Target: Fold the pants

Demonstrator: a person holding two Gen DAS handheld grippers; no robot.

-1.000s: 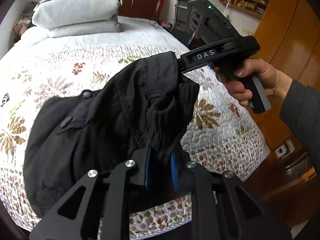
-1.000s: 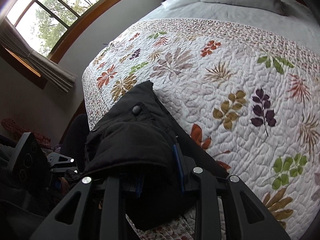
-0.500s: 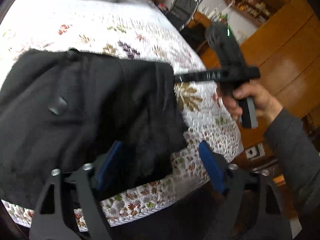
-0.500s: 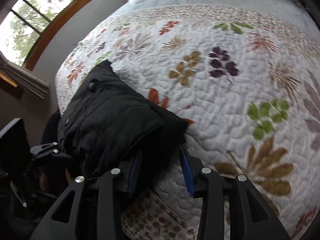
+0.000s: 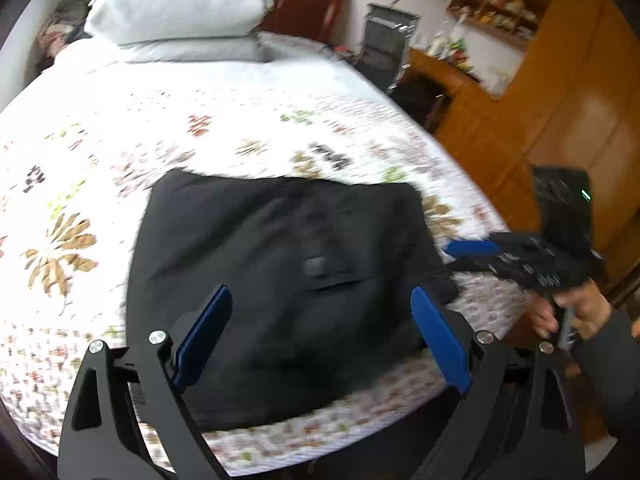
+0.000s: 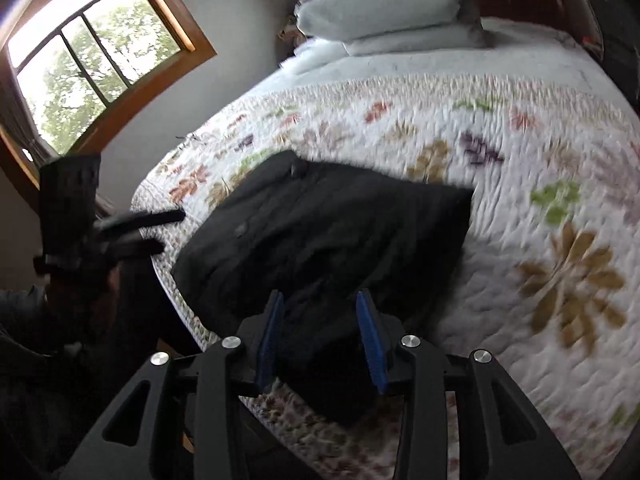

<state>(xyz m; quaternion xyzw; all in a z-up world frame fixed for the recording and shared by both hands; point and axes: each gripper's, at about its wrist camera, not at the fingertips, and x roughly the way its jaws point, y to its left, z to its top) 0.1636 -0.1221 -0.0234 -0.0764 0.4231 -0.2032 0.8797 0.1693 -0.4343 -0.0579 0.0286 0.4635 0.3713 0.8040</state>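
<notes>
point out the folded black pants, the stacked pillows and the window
folded black pants [image 5: 280, 272], left wrist view, middle of the top layer
stacked pillows [image 6: 384, 4], right wrist view, face of the upper pillow
window [image 6: 92, 64], right wrist view, the glass panes

Black pants [image 5: 280, 280], white quilt [image 5: 120, 168] printed with brown, green, purple and red leaves, pale grey pillows [image 5: 180, 4], blue gripper pads [image 5: 204, 332], orange-brown wardrobe [image 5: 560, 100].

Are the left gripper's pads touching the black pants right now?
Apart. In the left wrist view the left gripper is opening wide, both blue pads clear of the folded black pants on the quilt.
</notes>
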